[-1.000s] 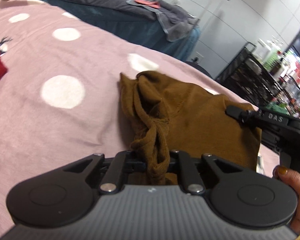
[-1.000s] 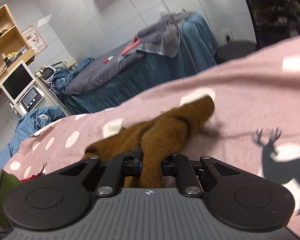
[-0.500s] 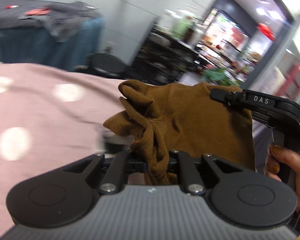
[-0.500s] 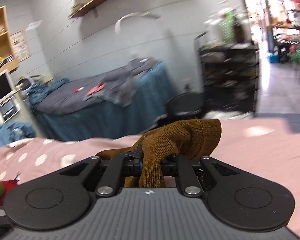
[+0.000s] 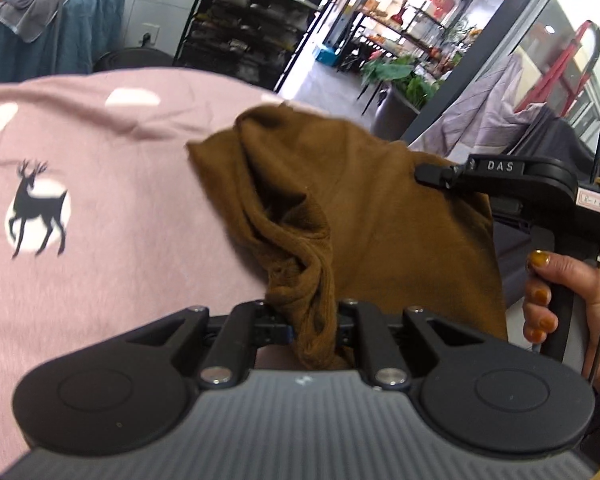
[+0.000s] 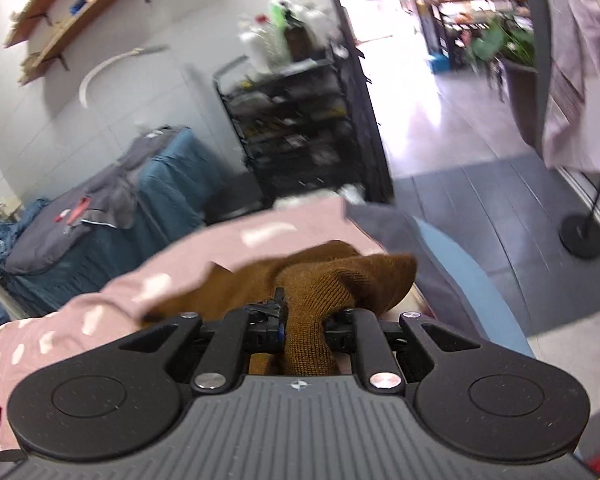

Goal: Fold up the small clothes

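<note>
A small brown knit garment hangs stretched between both grippers above a pink bedspread. My left gripper is shut on a bunched, twisted corner of it. My right gripper is shut on another bunched corner of the brown garment. In the left wrist view the right gripper shows at the right, pinching the garment's far upper edge, held by a hand with orange nails. The cloth sags in a fold between the two grips.
The pink bedspread has white dots and a black deer print. A blue-covered bed with grey clothes and a black wire shelf rack stand behind. A grey-blue bed corner and open floor lie at the right.
Both grippers have swung right with the brown garment held between them, and the views now face the bed's corner, the rack and the doorway. Both grips are unchanged.
</note>
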### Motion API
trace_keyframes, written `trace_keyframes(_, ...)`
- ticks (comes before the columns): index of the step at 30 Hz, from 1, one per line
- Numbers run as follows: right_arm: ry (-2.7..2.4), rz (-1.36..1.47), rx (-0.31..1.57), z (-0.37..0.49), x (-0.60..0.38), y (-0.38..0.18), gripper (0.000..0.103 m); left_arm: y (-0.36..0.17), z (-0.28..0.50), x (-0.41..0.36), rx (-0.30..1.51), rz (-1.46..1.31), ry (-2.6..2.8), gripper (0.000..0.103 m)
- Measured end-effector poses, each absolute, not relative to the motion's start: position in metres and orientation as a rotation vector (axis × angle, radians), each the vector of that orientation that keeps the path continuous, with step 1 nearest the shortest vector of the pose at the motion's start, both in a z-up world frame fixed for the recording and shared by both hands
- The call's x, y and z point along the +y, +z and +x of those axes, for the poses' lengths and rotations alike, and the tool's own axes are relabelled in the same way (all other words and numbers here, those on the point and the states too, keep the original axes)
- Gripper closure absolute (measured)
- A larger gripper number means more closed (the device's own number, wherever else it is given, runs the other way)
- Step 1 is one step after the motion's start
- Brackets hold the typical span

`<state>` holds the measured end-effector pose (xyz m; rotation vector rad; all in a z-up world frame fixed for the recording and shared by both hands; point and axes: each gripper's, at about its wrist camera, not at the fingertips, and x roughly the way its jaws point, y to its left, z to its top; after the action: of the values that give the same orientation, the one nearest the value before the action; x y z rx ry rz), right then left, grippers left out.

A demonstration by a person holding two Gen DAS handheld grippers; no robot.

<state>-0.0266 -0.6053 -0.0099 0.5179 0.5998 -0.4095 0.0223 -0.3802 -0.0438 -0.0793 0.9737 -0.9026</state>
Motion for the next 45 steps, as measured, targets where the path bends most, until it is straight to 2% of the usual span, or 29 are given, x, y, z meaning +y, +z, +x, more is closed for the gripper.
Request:
trace_keyframes(3,-0.422,0.542,0.596,-0.029,-0.609,-0.026,0.077,-0.048,0.026,-0.372,0.976,-0.090,-0.912,0.091)
trace_keyframes(8,-0.427,0.552,0.574,-0.037,-0.618,-0.031,0.065,-0.048,0.035,-0.368,0.976,-0.075,-0.915,0.090)
trace_keyframes(15,-0.420,0.609,0.544,-0.043,-0.631,-0.028,0.057,-0.046,0.037,-0.365,0.982,-0.052,-0.923,0.082)
trace_keyframes(17,-0.399,0.712,0.525,-0.042,-0.642,-0.032,0.045,-0.046,0.037,-0.364,0.981,-0.041,-0.927,0.080)
trace_keyframes(19,-0.350,0.894,0.475,-0.043,-0.658,-0.039,0.007,-0.045,0.036,-0.364,0.980,-0.027,-0.930,0.079)
trace_keyframes(20,-0.331,0.991,0.441,-0.044,-0.665,-0.044,0.000,-0.044,0.035,-0.364,0.977,-0.021,-0.932,0.078)
trace_keyframes(22,-0.334,1.139,0.370,-0.047,-0.676,-0.051,0.000,-0.044,0.035,-0.364,0.975,-0.014,-0.935,0.077)
trace_keyframes(24,-0.345,1.165,0.367,-0.042,-0.681,-0.052,0.001,-0.044,0.034,-0.363,0.974,-0.010,-0.937,0.076)
trace_keyframes(25,-0.368,1.133,0.397,-0.037,-0.680,-0.049,0.024,-0.044,0.034,-0.363,0.973,-0.007,-0.939,0.076)
trace_keyframes(26,-0.401,1.082,0.434,-0.031,-0.677,-0.044,0.041,-0.044,0.034,-0.362,0.972,-0.004,-0.941,0.076)
trace_keyframes(27,-0.435,1.021,0.464,-0.026,-0.674,-0.040,0.075,-0.044,0.034,-0.362,0.971,0.000,-0.943,0.075)
trace_keyframes(28,-0.452,0.951,0.470,-0.024,-0.671,-0.034,0.079,-0.044,0.034,-0.362,0.969,0.001,-0.946,0.075)
trace_keyframes(32,-0.527,0.637,0.409,-0.021,-0.644,-0.007,0.081,-0.045,0.032,-0.361,0.962,0.005,-0.942,0.075)
trace_keyframes(35,-0.580,0.454,0.528,-0.005,-0.634,-0.008,0.081,-0.044,0.028,-0.363,0.950,0.021,-0.936,0.074)
trace_keyframes(36,-0.599,0.388,0.576,0.001,-0.631,-0.011,0.081,-0.044,0.028,-0.363,0.946,0.029,-0.935,0.070)
trace_keyframes(37,-0.623,0.320,0.606,0.005,-0.628,-0.013,0.078,-0.044,0.028,-0.362,0.945,0.039,-0.924,0.057)
trace_keyframes(38,-0.642,0.261,0.628,0.006,-0.626,-0.015,0.073,-0.044,0.028,-0.361,0.949,0.049,-0.907,0.050)
trace_keyframes(39,-0.679,0.187,0.642,0.007,-0.622,-0.015,0.053,-0.045,0.030,-0.357,0.956,0.050,-0.894,0.042)
trace_keyframes(40,-0.716,0.098,0.639,0.006,-0.617,-0.014,0.044,-0.047,0.032,-0.353,0.962,0.038,-0.890,0.041)
trace_keyframes(42,-0.732,-0.019,0.612,-0.005,-0.608,-0.008,0.045,-0.049,0.038,-0.342,0.968,0.008,-0.879,0.040)
trace_keyframes(45,-0.627,0.047,0.549,-0.032,-0.601,0.009,0.045,-0.047,0.040,-0.323,0.909,-0.001,-0.826,0.040)
